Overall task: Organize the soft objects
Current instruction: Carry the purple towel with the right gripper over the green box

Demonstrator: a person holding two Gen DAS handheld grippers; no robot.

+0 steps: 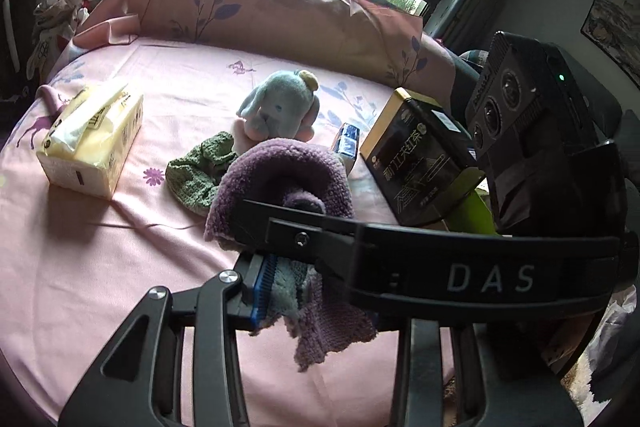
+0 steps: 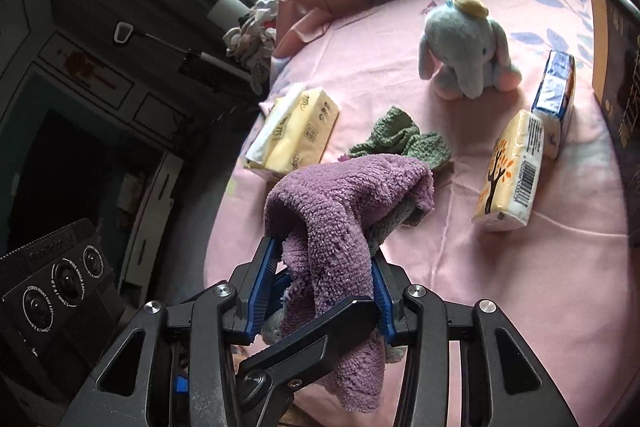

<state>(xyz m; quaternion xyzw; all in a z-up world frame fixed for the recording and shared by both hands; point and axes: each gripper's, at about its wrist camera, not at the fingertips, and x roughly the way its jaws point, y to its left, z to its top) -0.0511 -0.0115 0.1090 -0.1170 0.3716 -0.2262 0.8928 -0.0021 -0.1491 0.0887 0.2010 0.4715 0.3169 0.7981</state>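
Observation:
A purple fluffy towel with a grey-blue inner side is held above the pink bed sheet by both grippers. My left gripper is shut on its lower edge; the right gripper's body crosses in front of it. My right gripper is shut on the same towel, which drapes over its blue pads. A green knitted cloth lies on the sheet just behind the towel. A blue plush elephant sits farther back.
A yellow tissue pack lies at left. Two small tissue packs lie at right. A black-and-gold tea box stands on the right. A pink pillow lines the back. Crumpled clothes lie beyond the bed.

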